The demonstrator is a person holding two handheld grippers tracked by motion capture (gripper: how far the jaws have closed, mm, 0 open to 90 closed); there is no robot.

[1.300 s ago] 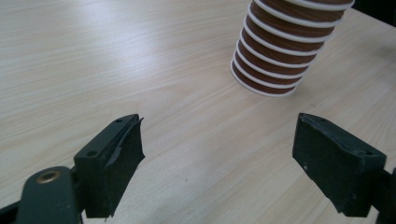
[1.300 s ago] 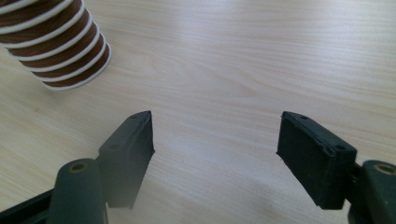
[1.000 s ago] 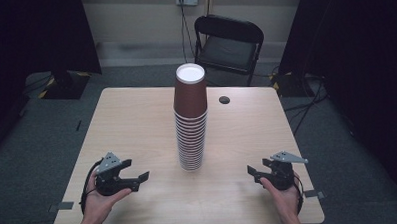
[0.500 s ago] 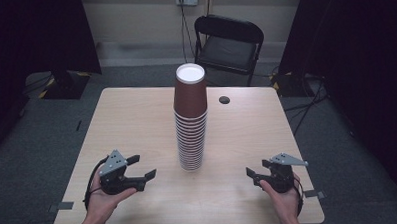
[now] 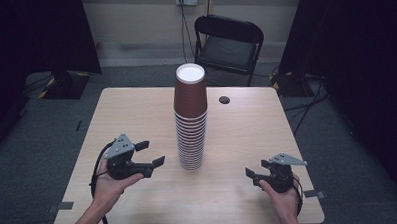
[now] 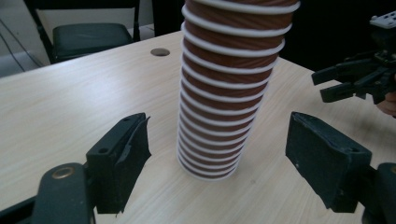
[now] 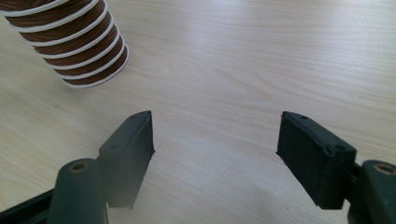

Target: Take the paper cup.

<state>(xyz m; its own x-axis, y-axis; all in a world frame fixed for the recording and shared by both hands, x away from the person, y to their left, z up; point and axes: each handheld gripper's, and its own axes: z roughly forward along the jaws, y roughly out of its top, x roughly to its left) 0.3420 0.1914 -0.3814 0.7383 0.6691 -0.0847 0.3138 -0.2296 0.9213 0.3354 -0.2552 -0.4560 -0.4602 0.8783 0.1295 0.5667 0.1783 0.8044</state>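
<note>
A tall stack of brown paper cups (image 5: 190,117) with white rims stands upside down in the middle of the wooden table (image 5: 126,114). My left gripper (image 5: 150,152) is open just left of the stack's base, jaws pointing at it. In the left gripper view the stack (image 6: 229,93) rises between and beyond the open left gripper (image 6: 224,154), apart from both jaws. My right gripper (image 5: 252,175) rests open near the front right of the table, with nothing between its jaws. In the right gripper view the stack's base (image 7: 79,46) lies at the upper left, well ahead of the right gripper (image 7: 215,140).
A round cable hole (image 5: 224,99) sits in the table behind the stack. A black folding chair (image 5: 227,41) stands beyond the far edge. Grey carpet surrounds the table, and dark curtains hang at both sides.
My left gripper has moved right and slightly forward, closer to the stack's base. The right gripper has stayed nearly still. The stack has not moved.
</note>
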